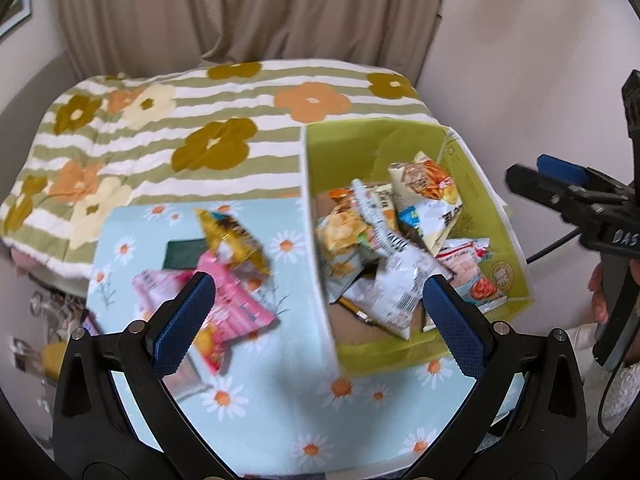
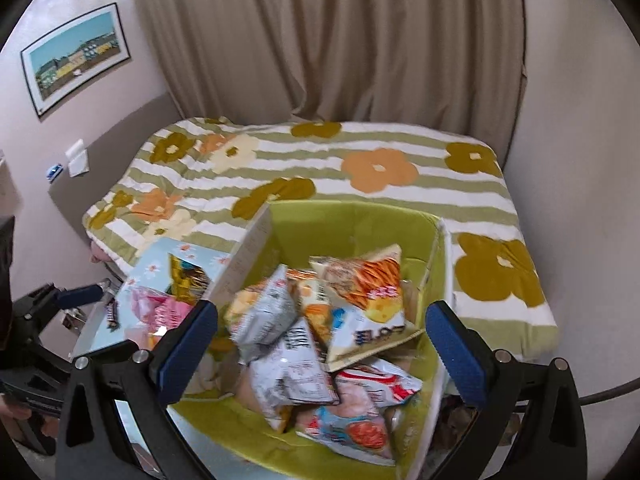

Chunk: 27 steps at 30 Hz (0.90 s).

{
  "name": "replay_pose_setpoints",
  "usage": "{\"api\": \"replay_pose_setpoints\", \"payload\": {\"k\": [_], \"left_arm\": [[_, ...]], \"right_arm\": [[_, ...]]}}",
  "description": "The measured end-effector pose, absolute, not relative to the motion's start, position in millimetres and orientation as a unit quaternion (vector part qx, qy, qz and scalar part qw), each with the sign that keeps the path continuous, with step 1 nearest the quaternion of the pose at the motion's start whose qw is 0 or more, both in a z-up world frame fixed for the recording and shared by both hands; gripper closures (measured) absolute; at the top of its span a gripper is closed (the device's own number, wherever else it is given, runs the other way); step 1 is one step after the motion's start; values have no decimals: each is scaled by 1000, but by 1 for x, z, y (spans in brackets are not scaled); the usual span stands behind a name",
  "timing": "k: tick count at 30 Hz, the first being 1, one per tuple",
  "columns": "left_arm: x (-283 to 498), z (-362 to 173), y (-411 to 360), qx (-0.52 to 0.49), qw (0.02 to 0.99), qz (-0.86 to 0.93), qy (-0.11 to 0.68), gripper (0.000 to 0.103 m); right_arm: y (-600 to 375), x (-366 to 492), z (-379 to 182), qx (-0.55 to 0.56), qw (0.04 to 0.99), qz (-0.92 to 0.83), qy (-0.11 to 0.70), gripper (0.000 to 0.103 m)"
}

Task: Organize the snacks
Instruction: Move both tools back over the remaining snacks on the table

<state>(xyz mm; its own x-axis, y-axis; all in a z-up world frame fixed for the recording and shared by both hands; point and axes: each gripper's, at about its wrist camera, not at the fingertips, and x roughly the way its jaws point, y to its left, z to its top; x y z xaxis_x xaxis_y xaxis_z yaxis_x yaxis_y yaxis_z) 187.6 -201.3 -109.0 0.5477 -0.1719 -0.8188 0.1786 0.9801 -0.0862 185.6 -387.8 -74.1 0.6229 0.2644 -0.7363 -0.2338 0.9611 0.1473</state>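
**Loose packets left of the box, both tongs empty**

Left wrist view: the left tongs [image 1: 316, 320] stand spread wide with nothing between the pads. They hang above the seam where the green box [image 1: 516, 264] meets the daisy-print table [image 1: 272, 400]. The loose snacks lie to the left of that seam, beside and partly behind the left pad: a pink packet [image 1: 236, 304] running lengthwise from upper left to lower right, a gold packet [image 1: 232, 240] just beyond it, tilted the same way, and a dark green flat thing [image 1: 185, 254] tucked under both. Inside the box sits a jumbled heap of snack bags [image 1: 384, 248], crinkled and overlapping. The right tongs [image 1: 560, 180] show at the far right edge, well apart from the loose packets, so by my reading the left hand is the nearer one for them.

Right wrist view: the right tongs [image 2: 322, 354] are likewise spread to the full and empty, pointing down over the heap in the box. The bags there are puffy and glossy (white, orange and red prints, the lettering too blurred to read). The pink and gold packets show only at the left, past the box wall.
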Motion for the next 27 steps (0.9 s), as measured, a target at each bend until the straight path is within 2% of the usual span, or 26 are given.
{"api": "replay_pose_setpoints", "payload": {"k": [12,27], "left_arm": [[134,-109,-92,-24,888,-50,457,0],[97,-147,67,-79,872,18,483,0]], "right_arm": [[-297,144,-55,21,908,162,386,0],[-155,121,-89,31,895,178,407,0]]}}
